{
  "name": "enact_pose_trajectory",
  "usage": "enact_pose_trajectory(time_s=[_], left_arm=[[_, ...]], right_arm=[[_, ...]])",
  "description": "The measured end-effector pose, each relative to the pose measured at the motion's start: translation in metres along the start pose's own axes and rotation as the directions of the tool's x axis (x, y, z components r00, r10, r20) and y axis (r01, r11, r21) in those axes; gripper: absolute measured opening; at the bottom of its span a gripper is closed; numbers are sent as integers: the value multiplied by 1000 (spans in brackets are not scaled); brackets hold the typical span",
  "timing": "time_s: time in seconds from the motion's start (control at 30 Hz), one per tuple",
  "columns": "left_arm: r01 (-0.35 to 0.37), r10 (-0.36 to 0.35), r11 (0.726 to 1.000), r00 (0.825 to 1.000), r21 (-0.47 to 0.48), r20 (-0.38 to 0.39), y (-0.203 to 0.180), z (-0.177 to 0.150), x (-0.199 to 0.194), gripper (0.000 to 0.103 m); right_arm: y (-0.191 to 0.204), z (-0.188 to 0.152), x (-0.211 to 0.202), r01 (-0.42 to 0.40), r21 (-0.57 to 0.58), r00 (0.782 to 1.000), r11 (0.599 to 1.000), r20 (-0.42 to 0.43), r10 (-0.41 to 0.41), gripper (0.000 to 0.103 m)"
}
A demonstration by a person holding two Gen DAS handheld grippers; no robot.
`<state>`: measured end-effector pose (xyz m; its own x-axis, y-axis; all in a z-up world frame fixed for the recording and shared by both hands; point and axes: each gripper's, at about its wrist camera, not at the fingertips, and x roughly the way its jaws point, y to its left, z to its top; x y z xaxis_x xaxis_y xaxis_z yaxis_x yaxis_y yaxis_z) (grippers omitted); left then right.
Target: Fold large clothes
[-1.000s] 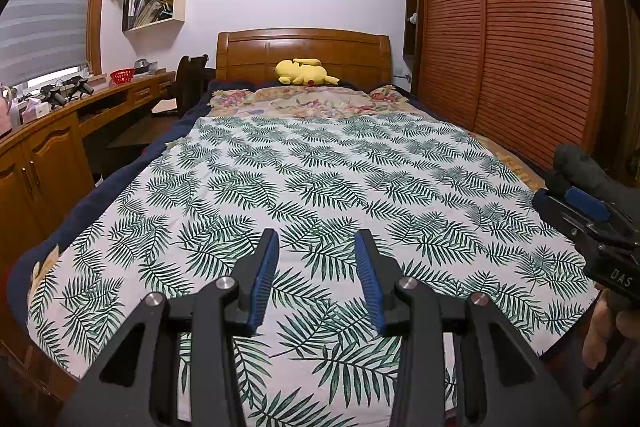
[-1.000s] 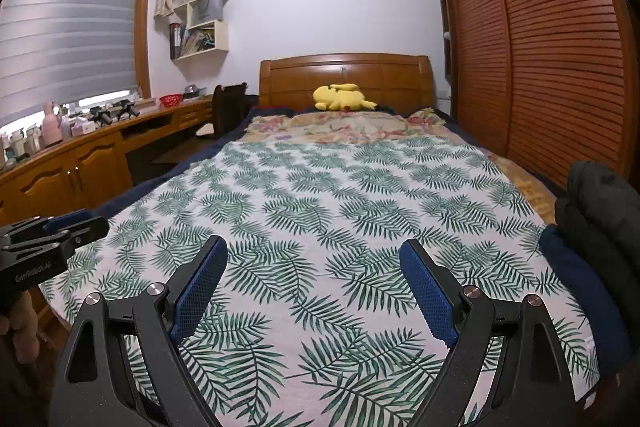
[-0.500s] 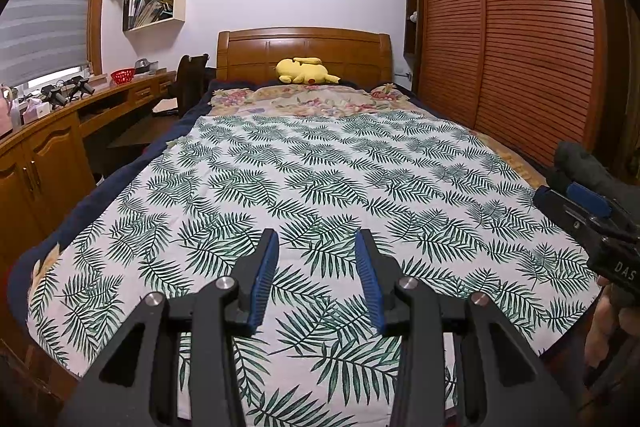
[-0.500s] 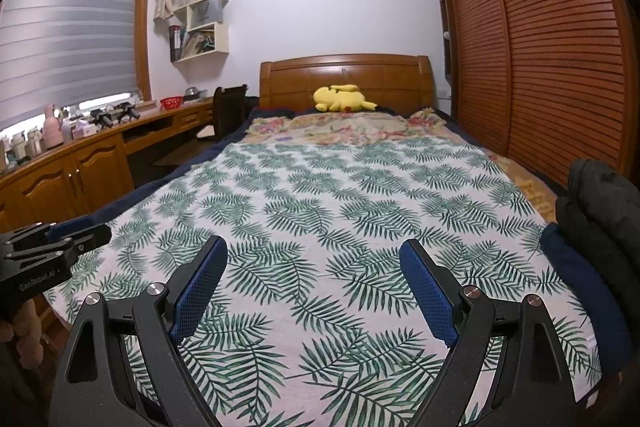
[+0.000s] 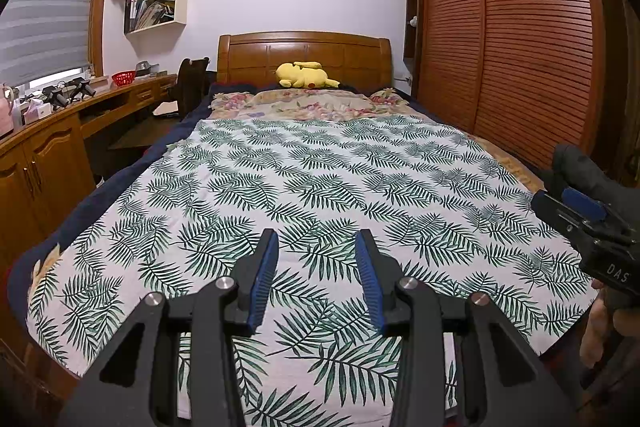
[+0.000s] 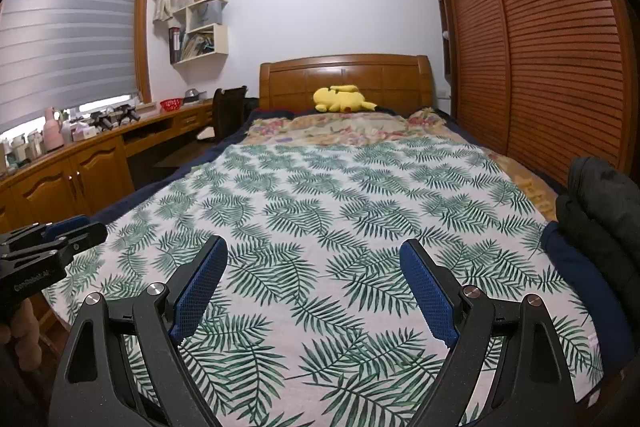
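A pile of dark clothes, black on navy, [image 6: 596, 223] lies at the right edge of the bed; it also shows at the right edge of the left wrist view [image 5: 584, 171]. The bed is covered by a white sheet with green palm leaves [image 5: 320, 187], also seen in the right wrist view [image 6: 320, 211]. My left gripper [image 5: 316, 251] is open and empty above the foot of the bed. My right gripper [image 6: 314, 259] is wide open and empty, left of the clothes pile. Each gripper shows in the other's view: the right one [image 5: 576, 215] and the left one [image 6: 60, 231].
A yellow plush toy [image 5: 306, 75] lies by the wooden headboard [image 5: 304, 55]. A wooden desk with small items [image 5: 60, 123] runs along the left wall, with a chair [image 5: 192, 83]. Slatted wardrobe doors [image 5: 504, 43] line the right side.
Both grippers have shifted only slightly; the right gripper's view has dipped a little. Both stay open and empty.
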<state>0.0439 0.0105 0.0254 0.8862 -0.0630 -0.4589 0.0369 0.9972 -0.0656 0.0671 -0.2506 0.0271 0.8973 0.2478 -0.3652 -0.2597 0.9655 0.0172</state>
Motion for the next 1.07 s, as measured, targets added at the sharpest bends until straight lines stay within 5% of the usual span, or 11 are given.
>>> enact_pose_trajectory(time_s=[1.07], left_arm=[[-4, 4, 1000, 1000, 13, -1, -5, 2, -1, 39]], right_arm=[[4, 1, 1, -5, 10, 1000, 1000, 2, 5, 90]])
